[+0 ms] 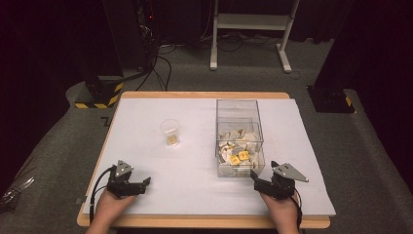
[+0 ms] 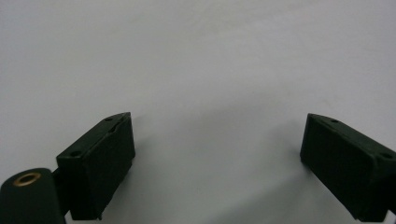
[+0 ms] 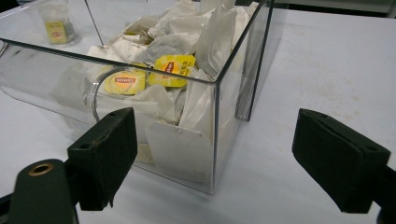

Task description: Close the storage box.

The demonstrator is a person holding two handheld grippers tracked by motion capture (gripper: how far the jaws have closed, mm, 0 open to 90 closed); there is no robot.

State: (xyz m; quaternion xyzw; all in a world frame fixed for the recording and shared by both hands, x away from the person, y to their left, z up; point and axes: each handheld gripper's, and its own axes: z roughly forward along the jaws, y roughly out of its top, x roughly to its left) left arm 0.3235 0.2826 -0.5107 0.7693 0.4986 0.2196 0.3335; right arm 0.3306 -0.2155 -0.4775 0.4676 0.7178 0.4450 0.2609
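Right gripper view: tea-bag box [image 3: 140, 93] just ahead of open gripper [image 3: 215, 158], perhaps touching.

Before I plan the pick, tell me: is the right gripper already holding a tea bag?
No. The right gripper stands open with nothing between its jaws, just outside the clear box, where the tea bags lie.

White table [image 1: 146, 112] — clear box [image 1: 236, 109] of teabags, plastic cup [image 1: 170, 129], perhaps tagged.
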